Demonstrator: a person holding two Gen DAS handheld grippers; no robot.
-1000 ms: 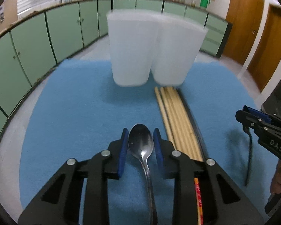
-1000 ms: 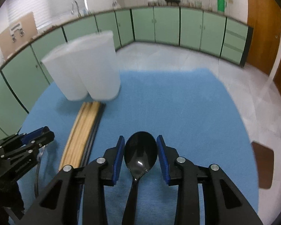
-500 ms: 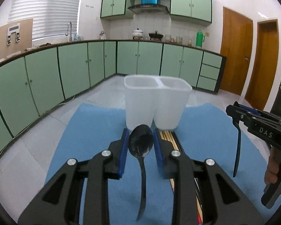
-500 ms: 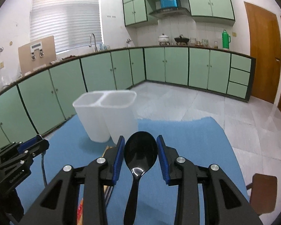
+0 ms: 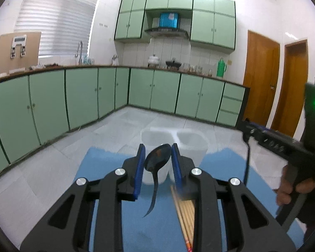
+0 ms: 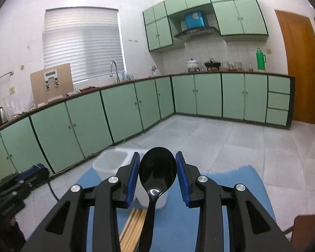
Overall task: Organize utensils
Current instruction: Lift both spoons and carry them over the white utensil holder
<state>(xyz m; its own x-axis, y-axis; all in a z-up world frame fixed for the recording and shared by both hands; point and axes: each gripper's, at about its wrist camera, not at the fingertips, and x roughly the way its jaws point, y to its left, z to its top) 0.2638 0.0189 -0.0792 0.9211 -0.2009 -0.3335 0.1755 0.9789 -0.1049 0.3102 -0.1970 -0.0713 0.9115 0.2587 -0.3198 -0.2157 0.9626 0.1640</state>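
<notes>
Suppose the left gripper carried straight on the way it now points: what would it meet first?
Probably the white two-compartment holder, standing directly beyond the left gripper and its metal spoon. Depth is unclear; it may sit slightly below the line.

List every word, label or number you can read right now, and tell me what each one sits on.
No text here is clear enough to quote.
Pale marks on the side of the black handheld right gripper: motion-blurred, unreadable.
White patch on the blue box above the range hood: too small to read.
Display strip of the white device mounted on the brown cardboard panel: too small to read.
</notes>
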